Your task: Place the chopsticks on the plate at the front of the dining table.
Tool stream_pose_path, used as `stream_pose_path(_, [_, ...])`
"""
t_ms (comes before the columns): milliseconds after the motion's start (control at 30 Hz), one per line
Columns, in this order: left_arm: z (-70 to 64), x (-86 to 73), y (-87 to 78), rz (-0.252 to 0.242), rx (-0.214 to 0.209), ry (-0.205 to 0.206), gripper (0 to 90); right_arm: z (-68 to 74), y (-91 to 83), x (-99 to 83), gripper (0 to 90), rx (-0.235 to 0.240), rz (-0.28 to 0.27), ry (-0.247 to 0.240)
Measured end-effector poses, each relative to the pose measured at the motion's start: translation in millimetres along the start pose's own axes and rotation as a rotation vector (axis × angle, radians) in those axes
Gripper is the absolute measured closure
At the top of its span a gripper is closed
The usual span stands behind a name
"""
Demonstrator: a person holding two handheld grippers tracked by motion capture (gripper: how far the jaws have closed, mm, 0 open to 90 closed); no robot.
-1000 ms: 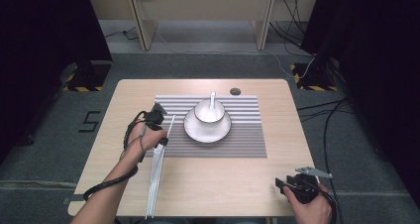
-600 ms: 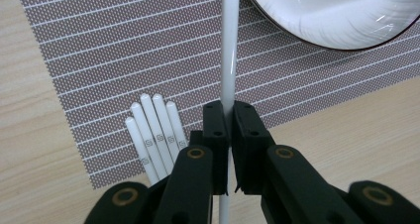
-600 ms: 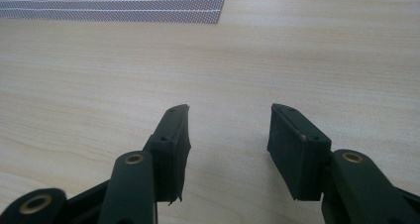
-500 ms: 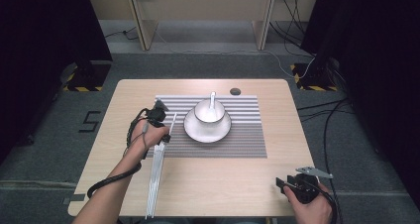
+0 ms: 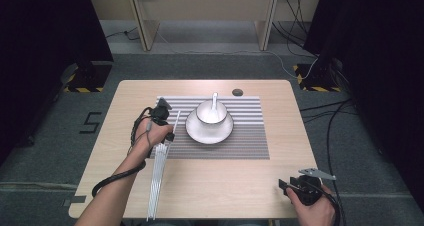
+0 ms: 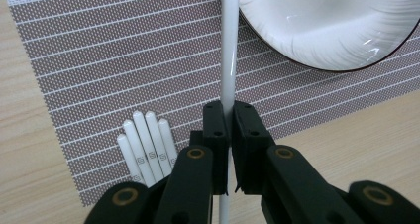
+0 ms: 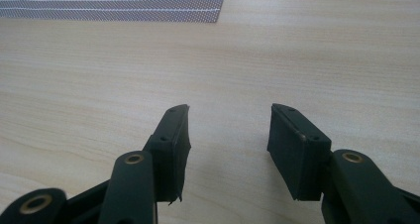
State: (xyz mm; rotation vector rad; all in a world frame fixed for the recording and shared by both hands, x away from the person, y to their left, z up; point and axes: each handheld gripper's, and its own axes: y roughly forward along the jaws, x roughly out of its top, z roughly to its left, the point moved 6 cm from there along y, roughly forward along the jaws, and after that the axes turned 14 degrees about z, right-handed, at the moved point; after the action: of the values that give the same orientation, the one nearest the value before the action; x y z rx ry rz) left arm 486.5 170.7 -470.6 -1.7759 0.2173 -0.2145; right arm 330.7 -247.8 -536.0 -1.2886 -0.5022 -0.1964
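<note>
Chopstick (image 6: 229,45) is sitting pinched in my left gripper (image 6: 229,122) at the mat's (image 5: 250,146) left edge beside the plate (image 5: 210,131), probably for place-setting; I'm parking the right gripper (image 7: 229,130) wide open, empty, near the table's (image 5: 225,186) front-right corner.

The left forearm (image 5: 117,186) comes in from the bottom edge and slants up and to the right, its hand (image 5: 155,133) wrapped around the left gripper (image 6: 228,116), whose jaws stand pressed close together with a thin gap between them. The right hand (image 5: 312,208) sits low at the near right corner, holding the right gripper (image 7: 229,127) level, its jaws spread wide apart with nothing between them
</note>
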Motion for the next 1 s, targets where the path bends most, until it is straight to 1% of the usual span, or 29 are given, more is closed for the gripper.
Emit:
stream_pose_path(167, [-5.0,4.6,-2.5,-0.007,-0.014,0.001,85.3,0.0,0.4,-0.1,50.8,0.001,0.003,0.001])
stream_pose_path(467, [-6.0,9.3,-3.3,-0.007,-0.016,-0.003,85.3,-0.1,0.5,-0.1,50.8,0.002,0.003,0.001])
stream_pose_path(567, [-7.1,11.1,-3.8,-0.014,-0.022,-0.008,85.4,0.1,0.7,-0.1,50.8,0.003,0.005,0.000])
stream_pose_path(733, [-10.0,16.8,-5.7,-0.023,-0.022,-0.011,85.4,0.7,1.2,0.0,50.8,0.006,0.006,-0.001])
stream_pose_path(900, [-10.6,21.0,-4.6,-0.033,-0.020,-0.014,85.4,0.0,0.8,-0.2,50.8,0.005,0.007,0.002])
stream_pose_path(933, [-11.7,22.2,-3.2,-0.034,-0.027,-0.018,85.4,-0.4,0.5,0.0,50.8,0.005,0.003,0.004])
stream_pose_path(1000, [-12.2,22.7,-2.5,-0.034,-0.027,-0.016,85.4,-0.4,0.3,0.0,50.8,0.006,0.002,0.006])
